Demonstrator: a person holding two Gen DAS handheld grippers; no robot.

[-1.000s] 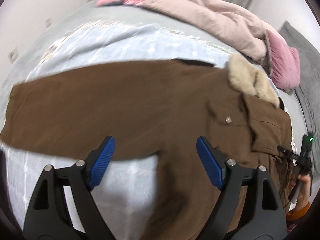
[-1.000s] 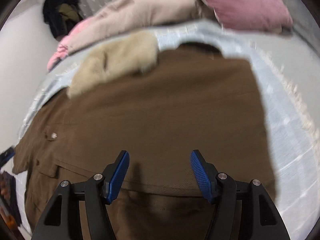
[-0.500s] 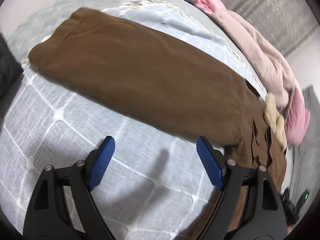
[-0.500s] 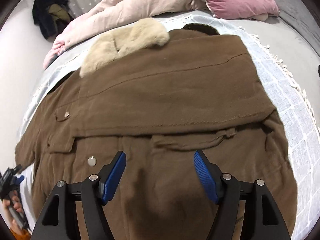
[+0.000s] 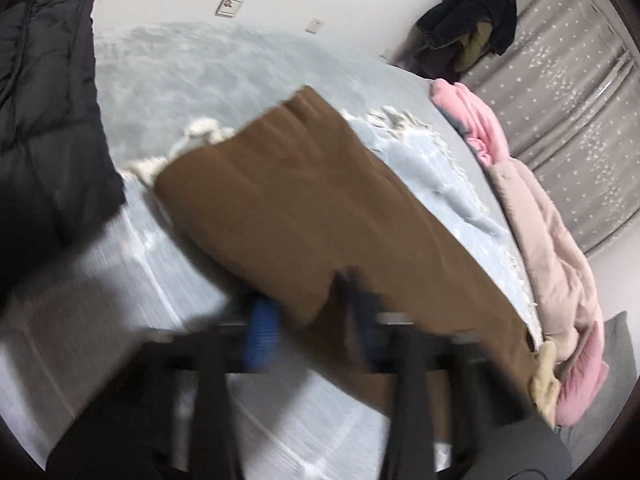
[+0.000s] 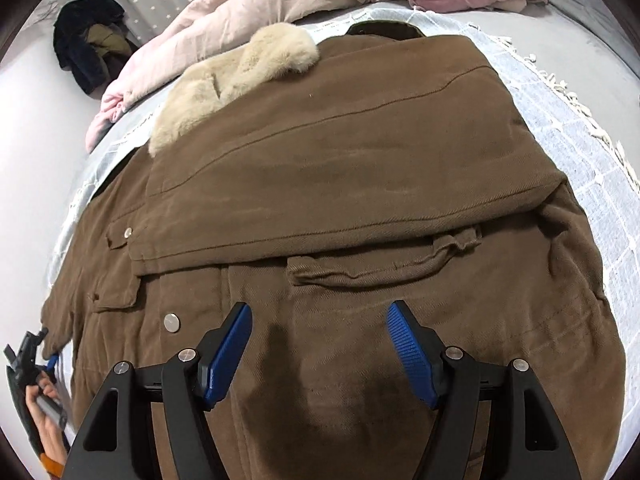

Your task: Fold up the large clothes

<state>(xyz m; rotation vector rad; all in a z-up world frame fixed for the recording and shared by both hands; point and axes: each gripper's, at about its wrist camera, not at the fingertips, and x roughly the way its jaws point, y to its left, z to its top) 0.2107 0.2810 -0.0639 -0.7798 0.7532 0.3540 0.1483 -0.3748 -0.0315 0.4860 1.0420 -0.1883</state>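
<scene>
Motion blur degrades the left wrist view: the left gripper (image 5: 316, 332) is closing, apparently on the near edge of the brown coat's sleeve (image 5: 320, 208), to lift it for folding. Right wrist view: right gripper (image 6: 320, 354) gapes empty above the coat body (image 6: 360, 152), spread on the bed (image 6: 592, 184).

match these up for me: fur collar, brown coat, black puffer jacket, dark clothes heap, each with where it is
Things:
1. fur collar
2. brown coat
3. black puffer jacket
4. dark clothes heap

Places:
a. against the starred curtain
b. left edge of the left wrist view
c. next to the pale pink duvet
d. spread on the pale blue checked blanket

Pairs: 1-c, 2-d, 3-b, 4-a
</scene>
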